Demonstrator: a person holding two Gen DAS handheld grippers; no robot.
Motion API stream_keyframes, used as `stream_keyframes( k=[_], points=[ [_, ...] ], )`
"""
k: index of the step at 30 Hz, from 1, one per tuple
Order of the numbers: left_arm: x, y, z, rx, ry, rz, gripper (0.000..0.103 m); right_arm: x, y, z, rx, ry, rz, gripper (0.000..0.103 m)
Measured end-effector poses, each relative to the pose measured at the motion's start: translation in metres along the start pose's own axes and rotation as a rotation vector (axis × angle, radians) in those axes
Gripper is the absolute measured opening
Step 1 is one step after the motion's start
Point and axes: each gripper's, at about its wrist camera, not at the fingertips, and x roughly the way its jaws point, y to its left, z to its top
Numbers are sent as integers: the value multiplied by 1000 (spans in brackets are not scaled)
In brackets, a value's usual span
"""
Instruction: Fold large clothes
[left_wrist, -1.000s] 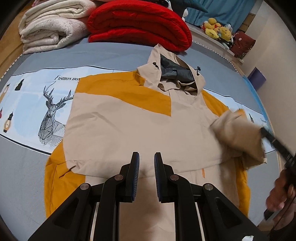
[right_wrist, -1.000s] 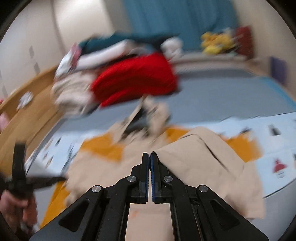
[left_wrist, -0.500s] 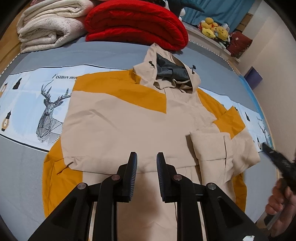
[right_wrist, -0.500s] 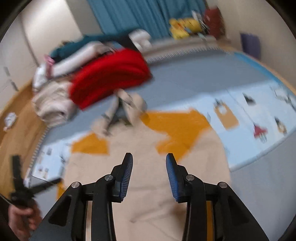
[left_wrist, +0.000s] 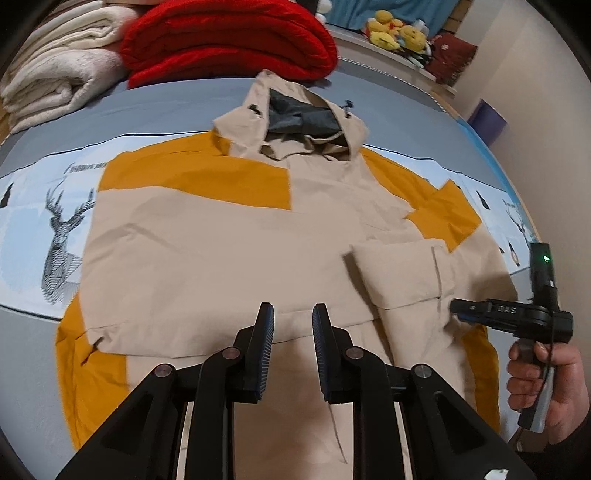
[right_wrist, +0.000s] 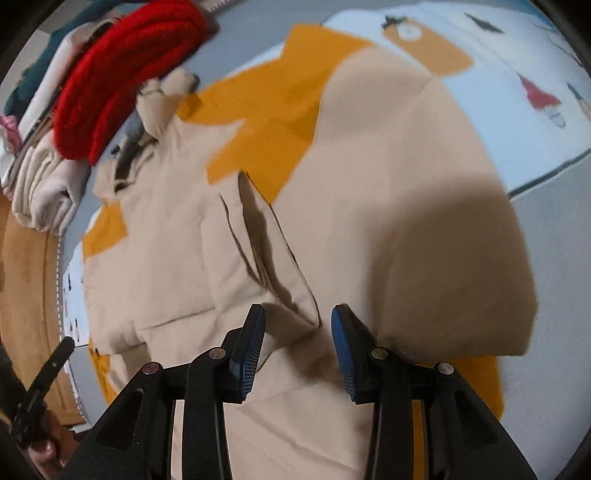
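Across the bed (left_wrist: 388, 110) a tan-and-orange hooded jacket (left_wrist: 221, 240) is spread flat, with left tongs (left_wrist: 292, 325) and right tongs (right_wrist: 298, 332) both held parted and empty above it.

Ahead of the tongs, folded blankets, red (left_wrist: 229, 37) and cream (left_wrist: 55, 74), are lying on the grey bed (left_wrist: 177, 103); stuffed toys (left_wrist: 399, 31) are sitting far right.

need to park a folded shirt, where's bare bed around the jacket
Bare grey sheet lies between the jacket's hood and the red blanket; another patch sits beyond its right sleeve. The head end is crowded with the red blanket and cream blankets.
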Motion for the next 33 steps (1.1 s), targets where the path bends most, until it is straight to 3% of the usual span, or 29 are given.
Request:
stream_keyframes(
  k=[3, 4, 5, 6, 13, 16, 19, 22, 28, 33],
  points=[
    [1, -8, -1, 24, 2, -26, 19, 5, 6, -2, -4, 8, 20, 39],
    [2, -11, -2, 32, 1, -34, 19, 5, 9, -2, -7, 4, 22, 33],
    [1, -14, -2, 37, 0, -40, 19, 3, 12, -2, -12, -8, 29, 9],
    [1, -17, -2, 40, -2, -46, 19, 0, 16, -3, -19, -24, 45, 2],
    [3, -39, -7, 73, -4, -98, 19, -34, 76, -12, -184, -155, 339, 0],
    [8, -48, -10, 106, 10, -97, 19, -41, 97, -18, -276, -183, 308, 0],
    [10, -48, -10, 104, 19, -96, 19, -34, 92, -15, -263, -200, 158, 8],
    [13, -45, -10, 91, 27, -92, 19, -18, 62, -6, -141, -144, 80, 31],
    [15, -46, -11, 95, 33, -94, 19, 10, 27, 2, -3, -31, 85, 44],
    [17, -52, -13, 111, 39, -113, 19, 26, 21, 1, 77, 14, 165, 41]
  ],
)
